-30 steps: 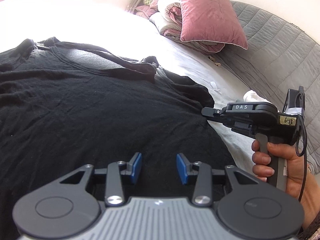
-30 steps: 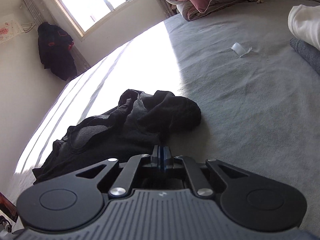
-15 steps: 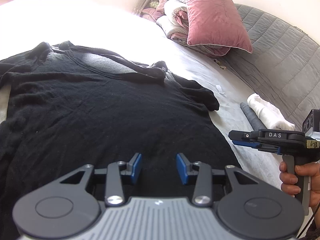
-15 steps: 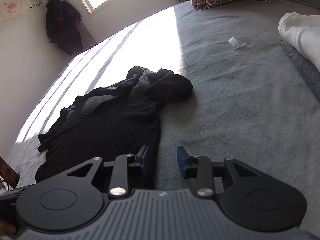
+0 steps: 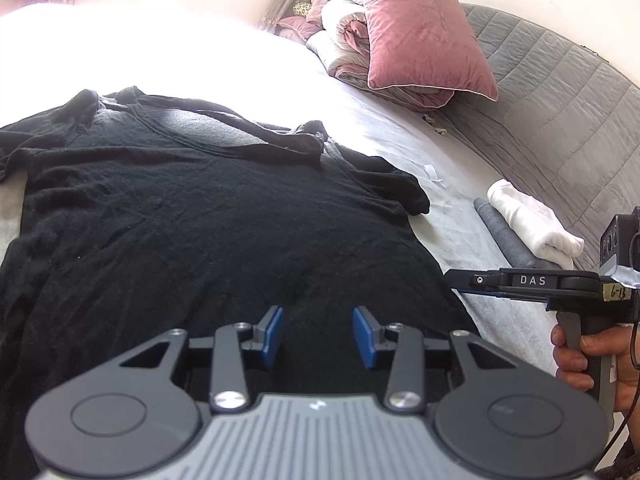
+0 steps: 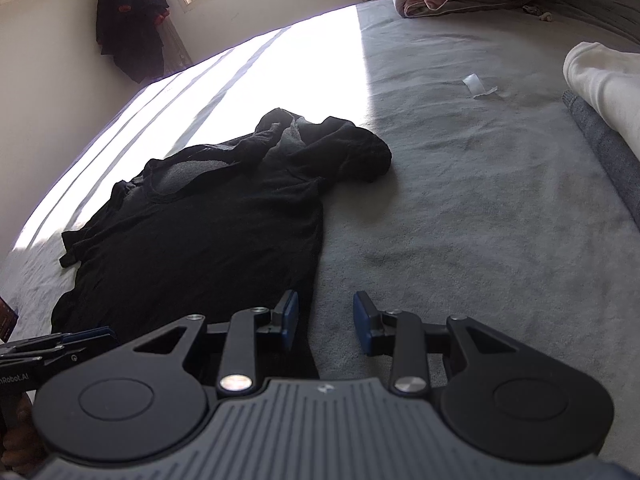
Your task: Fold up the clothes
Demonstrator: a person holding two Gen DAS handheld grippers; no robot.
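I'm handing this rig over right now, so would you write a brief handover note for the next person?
Left gripper: open, empty, over the hem end of the black T-shirt.
Right gripper: open, empty, at the shirt's side edge.
Shirt: spread flat on the grey bed, collar far from you, one sleeve bunched.
A rolled white garment and a rolled grey one lie to the side.
Done: shirt laid out. Left: every fold of it.

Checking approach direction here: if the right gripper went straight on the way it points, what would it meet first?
Probably the grey bed cover, just beside the right edge of the black T-shirt. The right gripper has open fingers with nothing between them; depth is uncertain.
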